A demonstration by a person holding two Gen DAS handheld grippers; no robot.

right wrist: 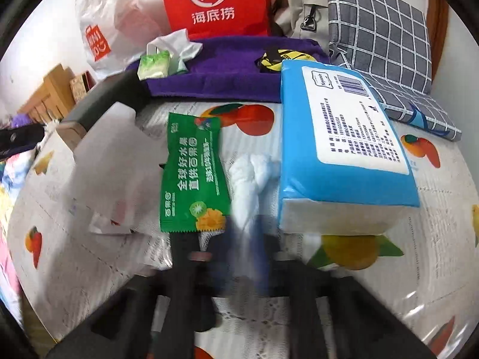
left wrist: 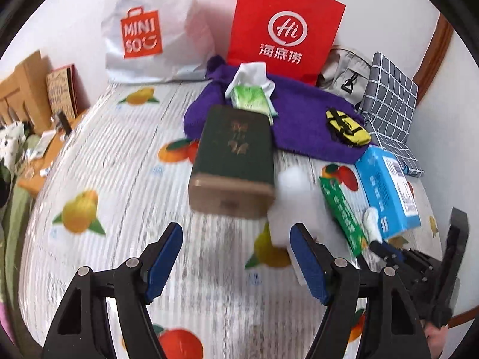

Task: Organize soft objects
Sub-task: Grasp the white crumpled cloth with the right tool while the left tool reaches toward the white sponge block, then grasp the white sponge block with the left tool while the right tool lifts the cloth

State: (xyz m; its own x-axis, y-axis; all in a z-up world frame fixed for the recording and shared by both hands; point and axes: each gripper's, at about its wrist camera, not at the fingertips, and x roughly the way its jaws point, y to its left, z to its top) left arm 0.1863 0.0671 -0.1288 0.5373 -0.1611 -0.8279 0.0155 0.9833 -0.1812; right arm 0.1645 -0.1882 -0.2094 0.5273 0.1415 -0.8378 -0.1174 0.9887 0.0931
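Left claw point(left wrist: 236, 257): fingers spread wide, nothing between the blue pads point(left wrist: 163, 261). It hangs over bare fruit-print bed sheet point(left wrist: 119, 179), and open sheet runs from it out to the left, as far as the wooden edge point(left wrist: 45, 161) on that side.

Right claw point(right wrist: 254, 239): heavily blurred. The fingers appear drawn close together around the near end of a white tissue wad point(right wrist: 254, 176), but the blur means I cannot tell for certain whether they grip it.

The wad lies in a narrow channel between a green packet point(right wrist: 194, 173) on its left and a blue tissue pack point(right wrist: 344, 149) on its right, touching or nearly touching the pack's side. The near corner of the pack is lifted clear of the sheet. A second piece of white paper point(right wrist: 110, 164) lies left of the packet, blurred.

Just ahead of the left claw, a dark green box point(left wrist: 236, 158) rests flat on the sheet, its tan end facing the claw. Its far end meets a purple towel point(left wrist: 299, 113), which carries a green tissue pack point(left wrist: 251, 98) with white tissue pulled out and a yellow pouch point(left wrist: 347, 125).

Right of the towel, a grey checked cushion point(left wrist: 389, 95) leans against the wall. Along the wall behind stand a red bag point(left wrist: 284, 24), a white bag point(left wrist: 149, 30) and a grey backpack point(left wrist: 344, 71), closing off the far edge.
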